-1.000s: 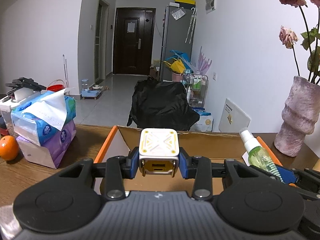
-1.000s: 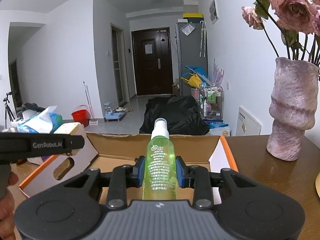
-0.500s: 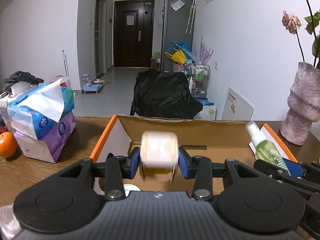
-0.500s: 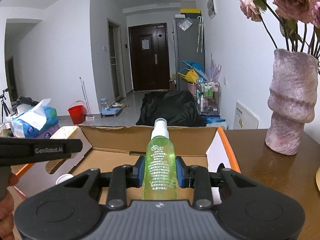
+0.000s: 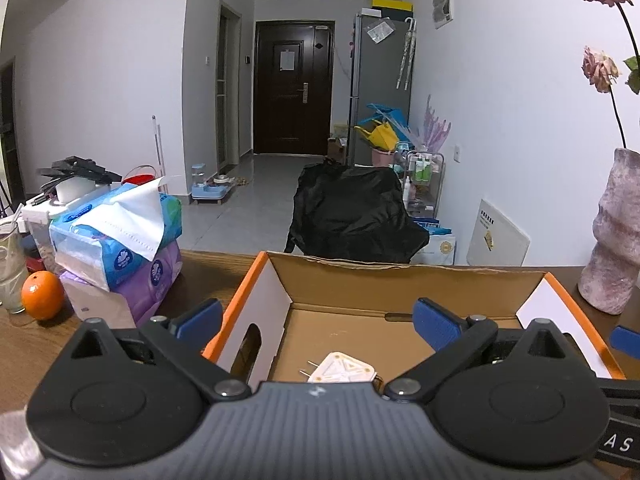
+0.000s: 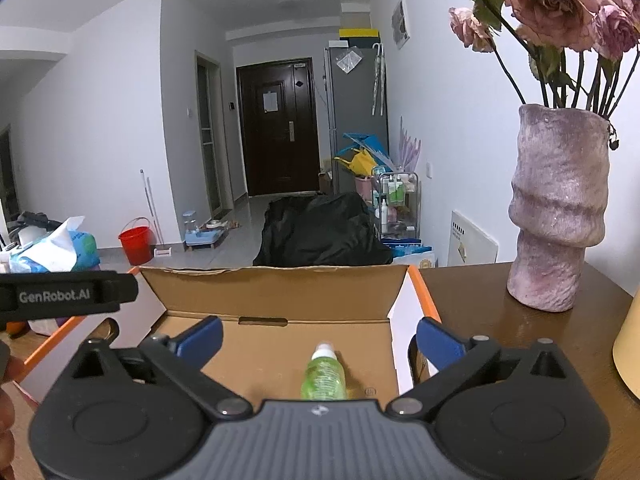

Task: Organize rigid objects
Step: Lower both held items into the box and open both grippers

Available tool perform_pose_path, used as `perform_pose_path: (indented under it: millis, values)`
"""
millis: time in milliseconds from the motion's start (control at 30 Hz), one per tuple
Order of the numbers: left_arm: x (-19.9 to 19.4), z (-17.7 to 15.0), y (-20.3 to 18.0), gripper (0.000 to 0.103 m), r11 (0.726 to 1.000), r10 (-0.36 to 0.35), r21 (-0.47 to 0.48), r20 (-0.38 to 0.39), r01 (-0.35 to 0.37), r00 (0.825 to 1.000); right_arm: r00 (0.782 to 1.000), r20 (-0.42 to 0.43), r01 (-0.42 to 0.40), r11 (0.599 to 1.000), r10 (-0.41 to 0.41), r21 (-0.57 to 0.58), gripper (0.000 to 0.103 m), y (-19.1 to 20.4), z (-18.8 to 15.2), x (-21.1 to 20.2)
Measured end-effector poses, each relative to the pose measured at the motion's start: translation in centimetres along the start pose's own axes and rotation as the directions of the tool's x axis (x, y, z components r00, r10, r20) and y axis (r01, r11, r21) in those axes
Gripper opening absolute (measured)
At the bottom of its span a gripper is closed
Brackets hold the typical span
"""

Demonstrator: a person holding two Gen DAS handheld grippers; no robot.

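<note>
Both tongs have let go since the earlier pictures: a second ago the left tongs (image 5: 318,318) pinched a white plug adapter and the right tongs (image 6: 318,338) pinched a green spray bottle, and now each pair stands spread wide with nothing between its blue tips. Release of both items into the cardboard box (image 5: 404,280) suggests that this placing step is finished and that the hands are free for further items.

Left view, near to far: the plug adapter (image 5: 342,368) lies on the box floor, prongs pointing left, just beyond the tongs' body and roughly centred between the open tips but below them. Past it rises the box's far flap; outside the box on the table (image 5: 24,344) sit stacked tissue packs (image 5: 116,248) and an orange (image 5: 42,295).

Right view, near to far: the spray bottle (image 6: 323,376) lies on its side on the box floor, cap pointing away, slightly right of centre between the spread tips, clear of both. A vase (image 6: 558,212) of dried roses stands on the table to the right of the box.
</note>
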State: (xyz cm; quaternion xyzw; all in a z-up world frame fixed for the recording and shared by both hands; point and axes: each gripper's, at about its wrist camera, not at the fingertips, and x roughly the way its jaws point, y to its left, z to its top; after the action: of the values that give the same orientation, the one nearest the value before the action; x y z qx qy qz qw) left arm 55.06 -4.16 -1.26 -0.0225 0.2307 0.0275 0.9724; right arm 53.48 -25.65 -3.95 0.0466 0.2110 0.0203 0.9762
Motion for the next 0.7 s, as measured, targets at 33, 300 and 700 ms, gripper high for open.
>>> perform_pose_path:
  millis: [33,300,700]
  values:
    - [0.0,0.0,0.1,0.103,1.000,0.001,-0.002,-0.001,-0.001,1.000,1.000,0.001,-0.001,1.000,0.001,0.000,0.103,0.0,0.0,0.0]
    - [-0.1,0.0,0.2,0.103,1.000,-0.005,-0.008,-0.003,0.004,1.000,1.000,-0.004,0.003,1.000,-0.003,-0.002,0.103,0.1,0.0,0.1]
    - [-2.9,0.4,1.4,0.103,1.000,-0.015,-0.010,0.034,0.016,0.999,0.999,0.028,-0.027,1.000,0.026,0.007,0.103,0.0,0.6,-1.2]
